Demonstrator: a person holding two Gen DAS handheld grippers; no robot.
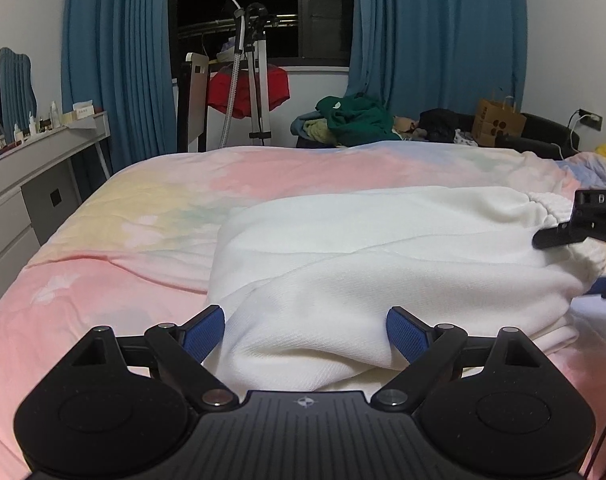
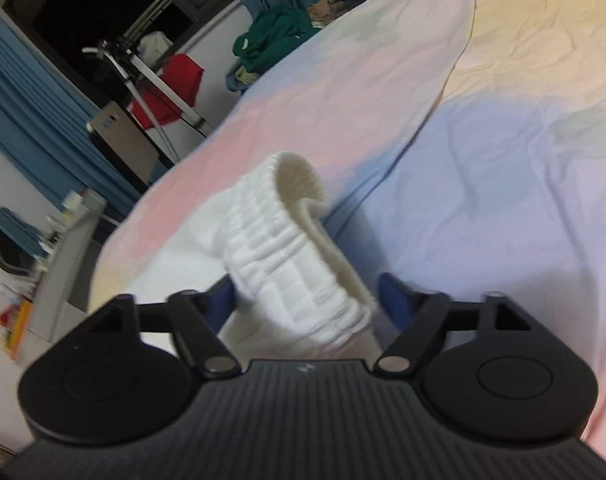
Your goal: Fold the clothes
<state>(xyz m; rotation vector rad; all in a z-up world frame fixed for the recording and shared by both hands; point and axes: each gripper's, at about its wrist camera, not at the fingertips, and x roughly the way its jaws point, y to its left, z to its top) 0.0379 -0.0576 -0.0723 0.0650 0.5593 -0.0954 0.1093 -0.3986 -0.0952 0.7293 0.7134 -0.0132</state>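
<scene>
White knit garment [image 1: 383,248]: folded double, soft creases, lying on my pastel bedspread [image 1: 143,208]. My left gripper [image 1: 305,332]: fingers apart, straddling its near fold. My right gripper [image 2: 305,300]: fingers apart around the ribbed waistband [image 2: 287,248].

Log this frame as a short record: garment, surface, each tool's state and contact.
garment: white knit garment, partly folded, ribbed elastic band at the right end
surface: pastel bedspread
left tool: open, fingers either side of a raised fold; grip not evident
right tool: open, fingers flanking the ribbed band, which lifts up between them
background: green clothes pile, tripod
</scene>
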